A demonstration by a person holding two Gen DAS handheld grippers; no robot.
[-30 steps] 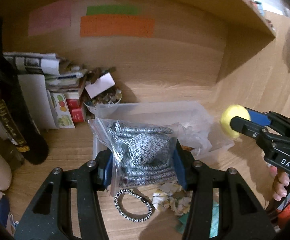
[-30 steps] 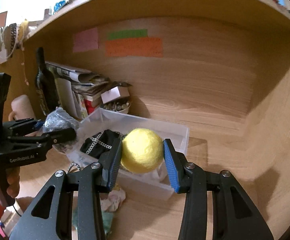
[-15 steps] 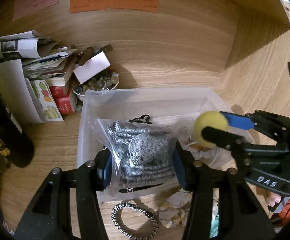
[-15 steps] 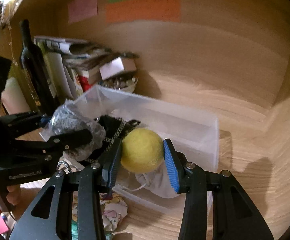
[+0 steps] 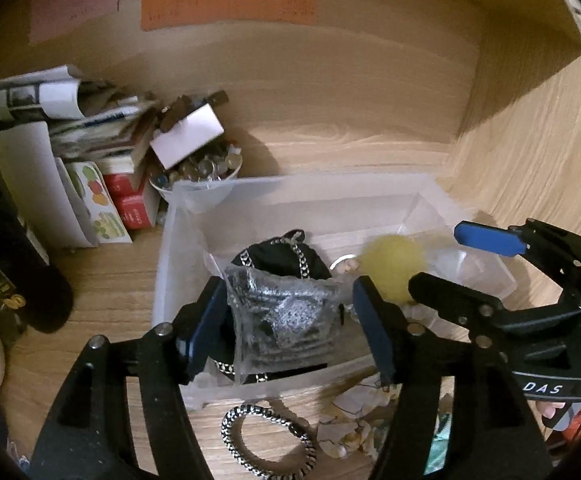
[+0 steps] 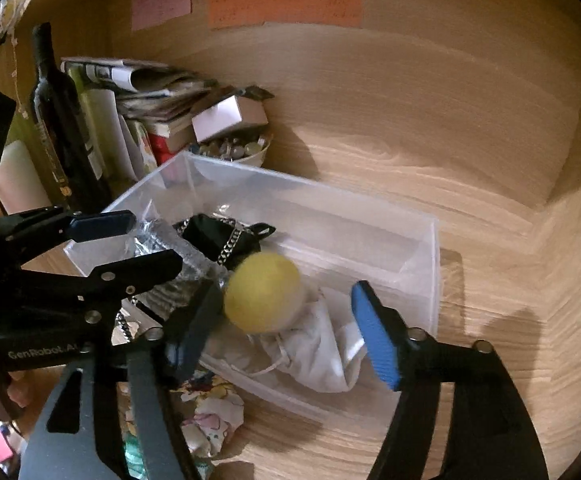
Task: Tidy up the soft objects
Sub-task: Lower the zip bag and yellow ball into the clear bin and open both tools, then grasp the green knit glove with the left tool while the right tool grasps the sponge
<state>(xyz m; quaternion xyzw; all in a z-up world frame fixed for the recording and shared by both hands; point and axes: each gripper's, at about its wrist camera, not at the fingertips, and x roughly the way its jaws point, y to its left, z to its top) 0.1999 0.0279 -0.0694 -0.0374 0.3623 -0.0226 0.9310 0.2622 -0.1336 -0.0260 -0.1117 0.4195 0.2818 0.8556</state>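
Note:
A clear plastic bin (image 5: 178, 220) (image 6: 430, 240) stands on the wooden shelf. My left gripper (image 5: 290, 328) is open over its front part; the bagged grey knit item (image 5: 286, 320) sits loose between the fingers, on a black pouch with a chain (image 5: 278, 256). My right gripper (image 6: 286, 324) is open over the bin's right part. The yellow ball (image 6: 262, 292) (image 5: 390, 272) is blurred, free of the fingers, above a white cloth bag (image 6: 314, 352) in the bin.
A dark bottle (image 6: 62, 120), stacked papers and books (image 5: 70, 128), and a bowl of small stones (image 5: 198, 172) stand left of the bin. A braided bracelet (image 5: 270, 440) and crumpled patterned cloth (image 6: 210, 416) lie in front of it.
Both grippers moved down over the bin and opened. The bagged knit item and the yellow ball came loose from the fingers and are dropping into the bin.

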